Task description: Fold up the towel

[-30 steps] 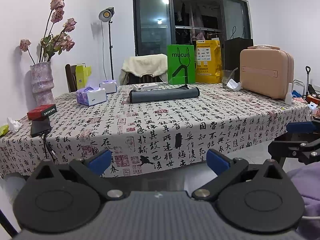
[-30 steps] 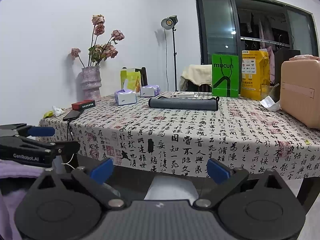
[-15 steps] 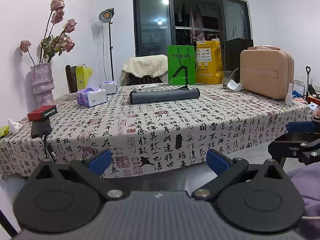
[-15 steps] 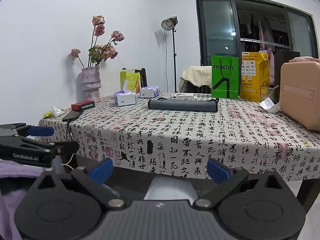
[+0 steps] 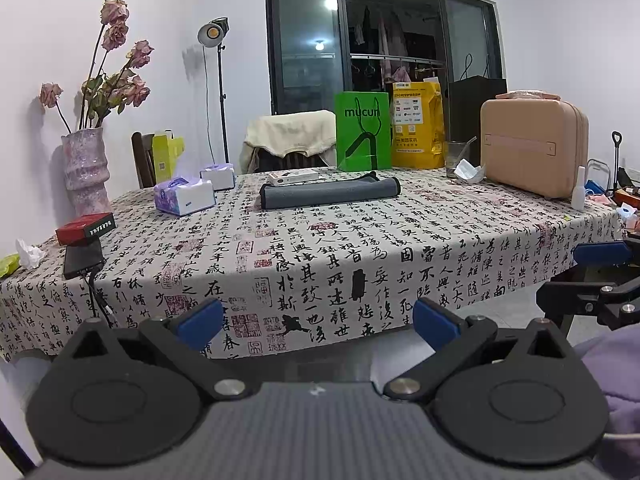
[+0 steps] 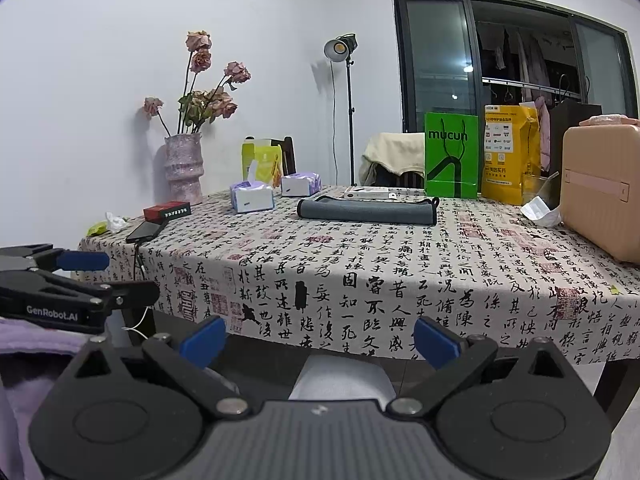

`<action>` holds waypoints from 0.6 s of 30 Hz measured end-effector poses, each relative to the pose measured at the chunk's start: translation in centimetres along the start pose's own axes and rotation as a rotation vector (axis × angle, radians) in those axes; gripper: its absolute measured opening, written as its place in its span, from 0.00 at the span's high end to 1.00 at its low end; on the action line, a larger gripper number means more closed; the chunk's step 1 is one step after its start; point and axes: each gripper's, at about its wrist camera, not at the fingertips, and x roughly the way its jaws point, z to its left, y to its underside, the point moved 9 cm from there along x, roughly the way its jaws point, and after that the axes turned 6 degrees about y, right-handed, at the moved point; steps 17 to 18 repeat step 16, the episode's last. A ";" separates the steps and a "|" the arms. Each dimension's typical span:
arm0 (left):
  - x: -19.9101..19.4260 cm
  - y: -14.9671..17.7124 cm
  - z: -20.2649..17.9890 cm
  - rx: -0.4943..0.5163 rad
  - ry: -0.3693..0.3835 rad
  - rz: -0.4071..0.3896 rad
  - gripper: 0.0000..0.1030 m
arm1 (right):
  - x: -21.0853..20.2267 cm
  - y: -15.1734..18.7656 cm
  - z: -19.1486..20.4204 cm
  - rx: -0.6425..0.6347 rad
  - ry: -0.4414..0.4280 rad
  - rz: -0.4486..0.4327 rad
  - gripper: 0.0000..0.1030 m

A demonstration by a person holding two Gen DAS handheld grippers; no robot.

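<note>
Almost nothing has changed over the last second: you hold both tools short of the near edge of the desk (image 5: 440, 216), and the view from each wrist camera is framed as it was before, with only the slightest drift. Your left hand-held gripper (image 5: 318, 320) has its blue-tipped fingers spread wide with nothing between them, the same gap as a second ago. Your right hand-held gripper (image 6: 318, 338) is likewise spread wide and holds nothing, unchanged. Each tool shows in the other's camera at the frame edge, beside you and below desk level, in the same spot as before. The towel (image 5: 330, 195), a dark grey one lying folded into a long narrow band, sits flat on the calligraphy-print tablecloth (image 6: 380, 264) toward the far side of the desk, well apart from both tools and untouched; it has not shifted. Just behind it lies a flat white box (image 5: 293, 176), and further back stands the green paper bag (image 5: 363, 136). To the towel's left sit two tissue packs (image 5: 185, 195), and at the right the pink case (image 5: 534, 148) stands on the desk, all where they were.
</note>
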 end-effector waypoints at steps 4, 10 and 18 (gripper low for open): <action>-0.1 0.0 -0.1 0.006 -0.001 -0.002 0.00 | 0.0 0.0 0.0 0.001 -0.001 0.001 0.02; 0.0 0.1 -0.1 0.008 -0.003 -0.004 0.00 | 0.0 0.0 0.0 0.000 0.000 0.001 0.02; -0.1 0.2 -0.1 0.009 0.000 -0.005 0.00 | 0.0 0.0 0.0 0.001 0.000 0.001 0.02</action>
